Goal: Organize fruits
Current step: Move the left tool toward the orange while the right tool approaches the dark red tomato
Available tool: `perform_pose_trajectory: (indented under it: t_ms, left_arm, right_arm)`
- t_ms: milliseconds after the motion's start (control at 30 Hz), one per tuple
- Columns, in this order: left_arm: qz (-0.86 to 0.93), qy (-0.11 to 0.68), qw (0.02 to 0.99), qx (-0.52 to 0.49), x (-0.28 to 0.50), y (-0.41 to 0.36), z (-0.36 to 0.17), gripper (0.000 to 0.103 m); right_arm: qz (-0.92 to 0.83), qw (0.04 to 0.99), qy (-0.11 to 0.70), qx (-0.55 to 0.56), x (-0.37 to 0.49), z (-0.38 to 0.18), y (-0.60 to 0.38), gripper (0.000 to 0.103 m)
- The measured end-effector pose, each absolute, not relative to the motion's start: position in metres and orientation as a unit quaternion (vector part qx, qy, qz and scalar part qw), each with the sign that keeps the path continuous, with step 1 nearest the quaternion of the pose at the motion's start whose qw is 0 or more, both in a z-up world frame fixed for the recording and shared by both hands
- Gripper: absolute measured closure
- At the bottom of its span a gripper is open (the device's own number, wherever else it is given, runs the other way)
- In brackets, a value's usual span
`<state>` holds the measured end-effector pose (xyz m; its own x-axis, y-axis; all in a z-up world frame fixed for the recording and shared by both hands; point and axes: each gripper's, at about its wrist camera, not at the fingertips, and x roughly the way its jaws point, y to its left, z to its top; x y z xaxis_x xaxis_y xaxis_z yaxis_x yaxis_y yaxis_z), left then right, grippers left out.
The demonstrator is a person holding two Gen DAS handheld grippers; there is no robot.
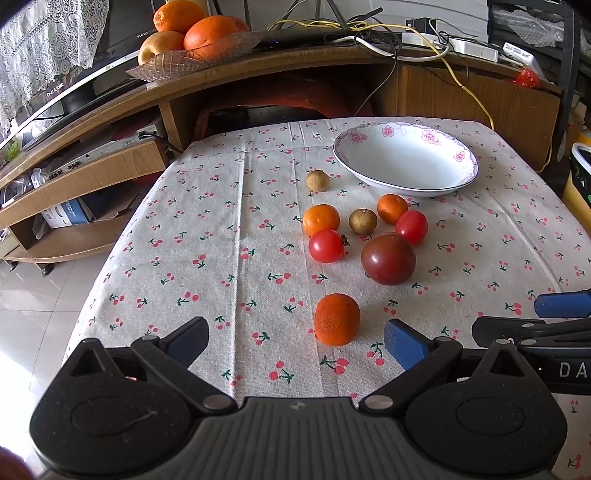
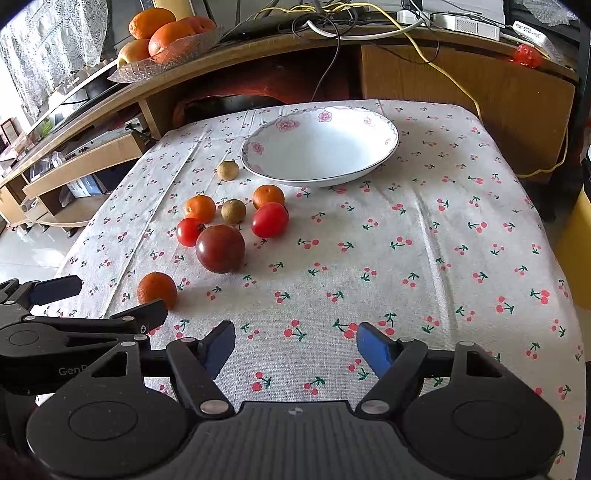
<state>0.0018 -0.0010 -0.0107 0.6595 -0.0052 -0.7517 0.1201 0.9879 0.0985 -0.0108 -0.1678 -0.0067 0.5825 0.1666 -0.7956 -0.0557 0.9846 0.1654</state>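
A white flowered bowl stands empty at the far side of the cherry-print tablecloth. In front of it lie two small mandarins, two longans, two cherry tomatoes and a dark red tomato. A third, rough-skinned mandarin lies nearest, just ahead of my open left gripper, untouched. My right gripper is open over bare cloth to the right, holding nothing.
A glass dish of oranges sits on the wooden TV stand behind the table, beside tangled cables. The table's left edge drops to a tiled floor. A yellow bin stands at the right.
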Motion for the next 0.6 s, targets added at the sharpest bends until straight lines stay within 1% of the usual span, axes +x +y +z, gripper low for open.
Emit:
perform_pose_trajectory:
  t_ms: [600]
  left_arm:
    - [-0.042,0.420,0.905,0.060,0.0082,-0.0005,-0.0125,0.000]
  right_arm:
    - [0.066,0.883,0.459,0.066,-0.0068,-0.0101,-0.1674,0.034]
